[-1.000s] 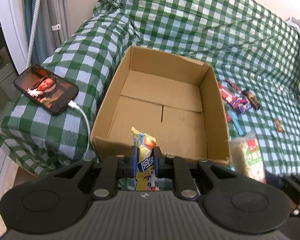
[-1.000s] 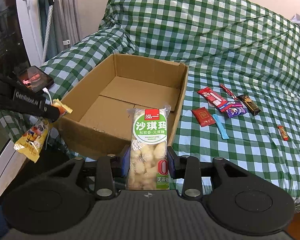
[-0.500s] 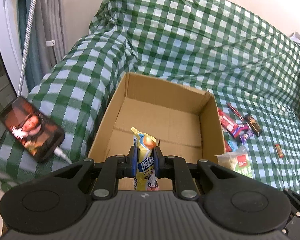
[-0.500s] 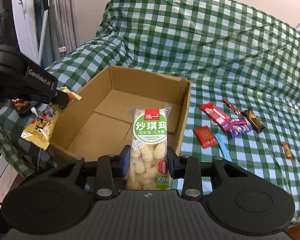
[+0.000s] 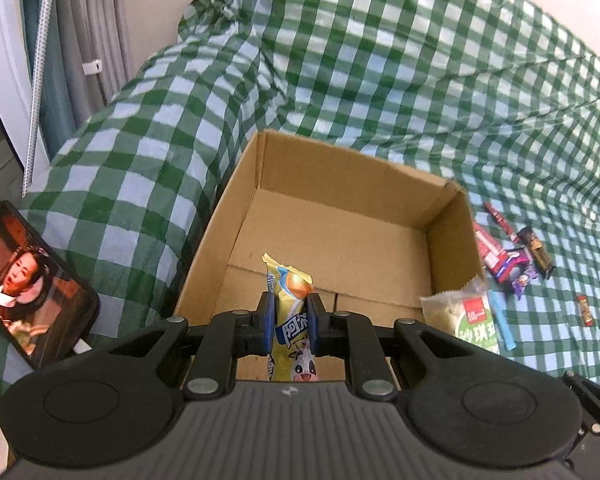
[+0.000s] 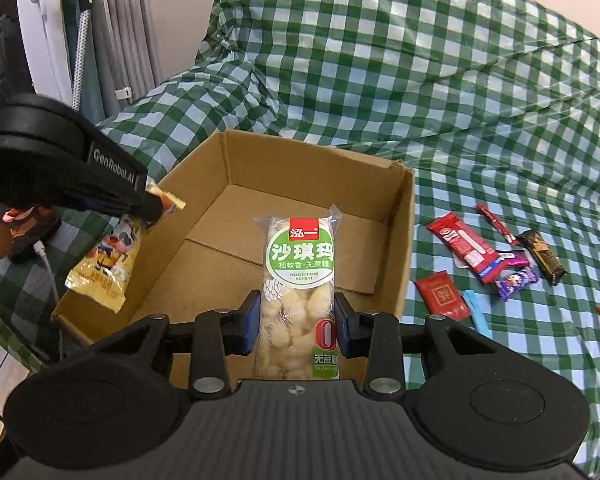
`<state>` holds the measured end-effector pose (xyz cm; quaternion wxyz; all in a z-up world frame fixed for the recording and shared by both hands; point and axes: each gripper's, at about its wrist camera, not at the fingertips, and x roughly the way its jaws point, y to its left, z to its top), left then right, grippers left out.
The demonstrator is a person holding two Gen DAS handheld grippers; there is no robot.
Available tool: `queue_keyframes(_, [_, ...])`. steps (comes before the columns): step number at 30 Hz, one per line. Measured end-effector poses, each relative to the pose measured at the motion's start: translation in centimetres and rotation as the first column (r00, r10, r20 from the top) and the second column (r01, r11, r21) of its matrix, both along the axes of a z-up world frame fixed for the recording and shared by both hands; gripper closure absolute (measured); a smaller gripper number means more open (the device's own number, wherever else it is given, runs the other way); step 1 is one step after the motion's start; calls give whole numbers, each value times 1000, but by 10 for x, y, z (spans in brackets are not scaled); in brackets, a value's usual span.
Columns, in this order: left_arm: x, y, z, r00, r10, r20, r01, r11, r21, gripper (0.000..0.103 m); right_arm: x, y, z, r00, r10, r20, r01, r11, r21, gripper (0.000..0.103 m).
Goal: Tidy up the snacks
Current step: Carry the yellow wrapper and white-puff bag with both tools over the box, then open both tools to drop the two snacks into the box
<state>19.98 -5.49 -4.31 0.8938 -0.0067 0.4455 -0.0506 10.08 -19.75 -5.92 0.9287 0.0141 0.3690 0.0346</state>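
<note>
Only R view: red packet (image 6: 442, 296) beside box (image 6: 404, 240).

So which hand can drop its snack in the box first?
Probably the right. Its clear green-labelled pastry pack hangs over the open brown cardboard box, while the left gripper's yellow cartoon snack packet hangs at the box's left wall.

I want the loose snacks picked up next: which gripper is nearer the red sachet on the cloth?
Right. The right gripper is just left of the red sachet; the left gripper is beyond the cardboard box.
</note>
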Motion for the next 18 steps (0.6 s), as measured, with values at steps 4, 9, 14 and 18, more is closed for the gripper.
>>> queue_keyframes(4, [13, 0, -16, 999, 3, -36, -3, 1000, 13, 85, 14, 0, -9, 1000, -2, -23, 2, 1000, 10, 64])
queue_keyframes(9, [25, -4, -29, 999, 2, -54, 0, 1000, 30, 85, 25, -2, -21, 999, -10, -41, 11, 1000, 6, 64])
queue_keyframes(14, [30, -8, -37, 998, -2, -65, 5, 999, 41, 85, 35, -6, -30, 998, -27, -50, 28, 1000, 6, 64])
queue_keyframes(18, [34, -10, -43, 997, -6, -74, 10, 998, 54, 85, 40, -7, -34, 998, -32, -54, 33, 999, 5, 64])
